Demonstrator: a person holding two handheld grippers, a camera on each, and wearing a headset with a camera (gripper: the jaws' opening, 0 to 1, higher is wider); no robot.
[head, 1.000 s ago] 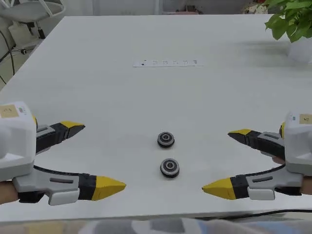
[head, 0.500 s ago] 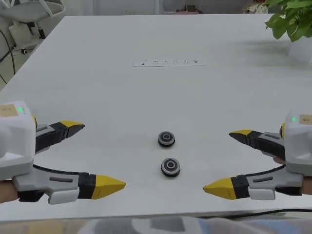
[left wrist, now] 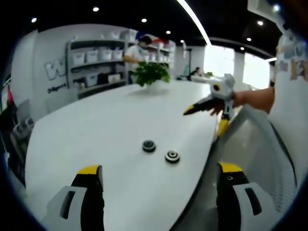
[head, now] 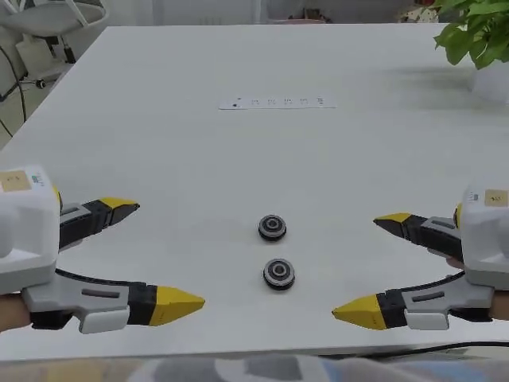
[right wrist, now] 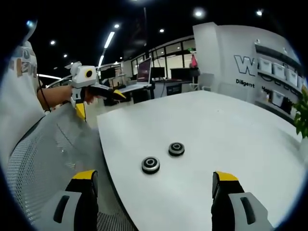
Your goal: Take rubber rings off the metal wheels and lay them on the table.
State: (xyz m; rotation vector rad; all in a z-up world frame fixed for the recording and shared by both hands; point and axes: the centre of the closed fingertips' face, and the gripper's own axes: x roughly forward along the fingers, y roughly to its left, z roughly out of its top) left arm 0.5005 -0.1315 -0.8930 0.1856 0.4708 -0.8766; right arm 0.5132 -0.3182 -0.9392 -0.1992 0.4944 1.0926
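White table (head: pixel 238 159): wheels (head: pixel 272 228) well clear of all jaws

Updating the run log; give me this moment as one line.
left gripper: open, empty | right gripper: open, empty | near wheel, far wheel: flat on table, between grippers, untouched

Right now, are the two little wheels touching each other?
Apart. The head view shows a strip of bare table between the far wheel and the near wheel. Both gripper views show that gap too.
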